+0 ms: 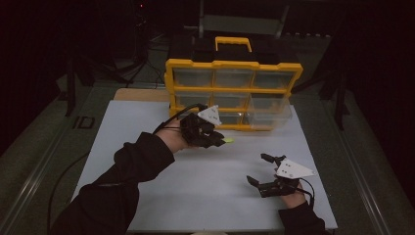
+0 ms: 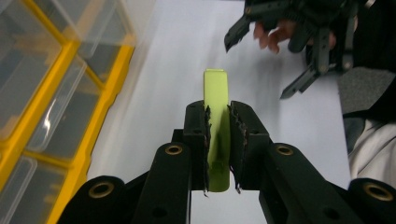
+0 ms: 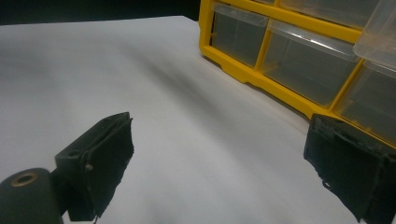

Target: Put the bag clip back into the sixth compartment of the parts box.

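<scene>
Dark surroundings framed a white table (image 1: 147,196), with a yellow organizer (image 1: 232,93) of clear drawers standing at its far edge. From the high view, my left gripper (image 1: 218,139) hung above the table just in front of the organizer, pinching a small lime strip (image 1: 228,141) that stuck out toward the right. My right gripper (image 1: 259,169) sat low near the table's right front, well apart from the left one, its jaws spread with nothing between them.

Along my left gripper (image 2: 218,126), both black jaws pressed together on the strip (image 2: 216,93), which ran straight up between the pads and poked out past the tips. Beyond it lay the table (image 2: 177,56); the organizer (image 2: 56,93) stood off to the left of that picture, and my right gripper (image 2: 261,60) showed farther off, its jaws open.

Along my right gripper (image 3: 219,163), the two pads stood wide apart over the bare table (image 3: 93,60), holding nothing. At the upper right ran the organizer (image 3: 280,51), with one drawer (image 3: 378,37) pulled out past the others.
</scene>
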A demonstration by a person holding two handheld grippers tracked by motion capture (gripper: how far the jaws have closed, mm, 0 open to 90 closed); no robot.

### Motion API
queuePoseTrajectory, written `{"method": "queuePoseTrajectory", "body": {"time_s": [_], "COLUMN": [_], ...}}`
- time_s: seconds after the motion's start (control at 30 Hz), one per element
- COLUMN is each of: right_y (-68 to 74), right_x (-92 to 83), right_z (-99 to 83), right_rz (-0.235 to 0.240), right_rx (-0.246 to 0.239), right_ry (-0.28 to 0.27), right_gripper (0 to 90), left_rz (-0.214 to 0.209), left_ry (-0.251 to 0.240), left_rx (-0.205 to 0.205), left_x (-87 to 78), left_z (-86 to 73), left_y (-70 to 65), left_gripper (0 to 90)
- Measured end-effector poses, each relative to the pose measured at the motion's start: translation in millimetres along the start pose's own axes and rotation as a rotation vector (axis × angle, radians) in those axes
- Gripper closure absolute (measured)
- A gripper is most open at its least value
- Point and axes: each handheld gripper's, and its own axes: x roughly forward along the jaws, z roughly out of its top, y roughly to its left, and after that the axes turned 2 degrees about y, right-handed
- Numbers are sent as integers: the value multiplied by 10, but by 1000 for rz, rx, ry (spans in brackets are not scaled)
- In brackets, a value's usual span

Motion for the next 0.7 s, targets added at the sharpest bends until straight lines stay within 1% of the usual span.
{"method": "queuePoseTrajectory", "body": {"time_s": [0.1,0.17,0.2,0.23,0.37,0.4,0.43,0.5,0.57,0.7], "right_y": [0,-1,-2,-3,-6,-6,-6,-5,-7,-9], "right_x": [-3,-7,-7,-9,-10,-10,-9,-7,-8,-12], "right_z": [5,4,4,3,2,2,2,1,1,3], "right_rz": [-1,0,-1,-1,0,0,2,4,5,3], "right_rx": [-2,0,-1,-1,1,1,3,0,2,1], "right_ry": [-3,-2,-1,-2,-4,-4,-4,-3,-1,-6], "right_gripper": [81,81,81,81,81,81,81,81,81,81], "left_rz": [-4,-5,-10,-6,-3,-3,-1,-5,-10,-15], "left_ry": [-3,-5,-5,-4,-11,-11,-12,-6,-13,-13], "left_rx": [3,17,10,22,25,25,27,35,24,44], "left_x": [2,2,3,2,3,3,0,13,36,63], "left_z": [67,117,142,167,273,273,324,373,419,507], "left_y": [26,42,53,65,114,114,134,159,184,195], "left_gripper": [788,788,788,788,788,788,788,788,788,788]}}
